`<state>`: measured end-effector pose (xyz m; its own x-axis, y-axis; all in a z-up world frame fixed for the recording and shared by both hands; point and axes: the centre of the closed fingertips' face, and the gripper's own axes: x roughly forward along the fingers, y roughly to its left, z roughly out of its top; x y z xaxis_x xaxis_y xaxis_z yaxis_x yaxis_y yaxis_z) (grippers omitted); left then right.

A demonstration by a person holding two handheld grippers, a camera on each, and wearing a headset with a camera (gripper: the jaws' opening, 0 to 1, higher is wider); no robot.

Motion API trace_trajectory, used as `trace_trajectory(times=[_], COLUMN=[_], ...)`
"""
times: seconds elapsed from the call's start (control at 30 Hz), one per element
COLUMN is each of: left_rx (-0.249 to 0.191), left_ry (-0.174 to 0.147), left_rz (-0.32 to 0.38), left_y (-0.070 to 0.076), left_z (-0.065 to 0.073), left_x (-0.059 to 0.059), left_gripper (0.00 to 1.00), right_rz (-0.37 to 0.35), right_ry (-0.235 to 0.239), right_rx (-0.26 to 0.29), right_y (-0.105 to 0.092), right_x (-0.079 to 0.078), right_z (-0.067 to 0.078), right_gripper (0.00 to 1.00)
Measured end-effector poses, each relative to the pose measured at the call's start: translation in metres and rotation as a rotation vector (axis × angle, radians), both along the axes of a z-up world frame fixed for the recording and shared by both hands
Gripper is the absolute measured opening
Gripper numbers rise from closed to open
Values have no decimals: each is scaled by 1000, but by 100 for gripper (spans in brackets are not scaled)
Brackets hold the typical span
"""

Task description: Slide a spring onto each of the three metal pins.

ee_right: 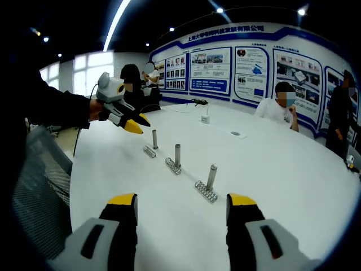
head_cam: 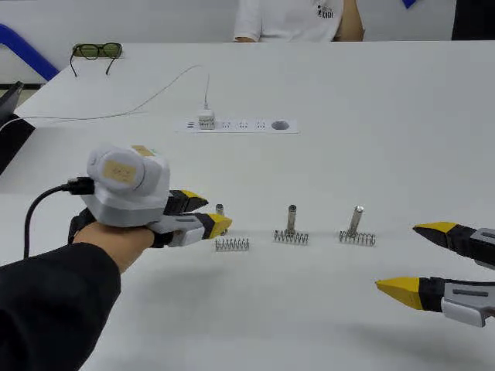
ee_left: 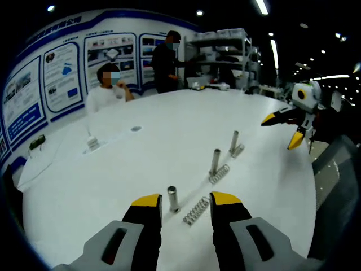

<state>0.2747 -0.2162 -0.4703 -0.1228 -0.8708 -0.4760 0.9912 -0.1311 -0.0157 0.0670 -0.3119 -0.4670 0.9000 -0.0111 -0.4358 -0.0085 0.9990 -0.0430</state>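
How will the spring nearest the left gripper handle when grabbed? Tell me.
Lying on its side on the smooth table, the spring would probably roll if nudged. Its thin open coils look light and may squash if pinched hard.

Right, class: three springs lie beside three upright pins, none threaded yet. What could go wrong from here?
1. The open left gripper is right at the left pin and its spring; closing on the spring could bump the pin over.
2. The spring lies loose on the smooth table and may roll or slip from the pinch.
3. The right gripper is far off, so nothing steadies a pin.
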Motion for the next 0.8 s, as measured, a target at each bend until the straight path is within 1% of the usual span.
trace_trajectory(times=[0.03,0.1,0.17,0.23,0.27,0.37,0.6,0.77,0.8], left_rx=[-25,-38,-52,-57,-67,-82,-85,-93,-91], left_ry=[21,34,52,57,71,94,127,148,148], left_rz=[-13,-16,-29,-39,-42,-45,-49,-30,-24], left_y=[3,10,13,18,20,25,37,42,43], left_z=[2,0,0,-2,-1,-2,-11,-14,-15], left_x=[-2,-2,-5,-7,-9,-13,-23,-23,-23], left_gripper=[36,39,42,44,46,49,52,54,54], right_rz=[0,1,1,0,-1,-2,-13,-18,-18], right_ry=[-1,1,2,-2,-3,-5,-9,-10,-9], right_rx=[0,0,0,0,0,0,3,5,6], right_y=[0,-1,-1,-2,-2,-4,-9,-11,-11], right_x=[0,1,1,1,1,2,1,1,1], right_z=[0,-1,-1,0,0,0,0,-1,-1], right_gripper=[65,65,65,65,65,66,66,67,67])
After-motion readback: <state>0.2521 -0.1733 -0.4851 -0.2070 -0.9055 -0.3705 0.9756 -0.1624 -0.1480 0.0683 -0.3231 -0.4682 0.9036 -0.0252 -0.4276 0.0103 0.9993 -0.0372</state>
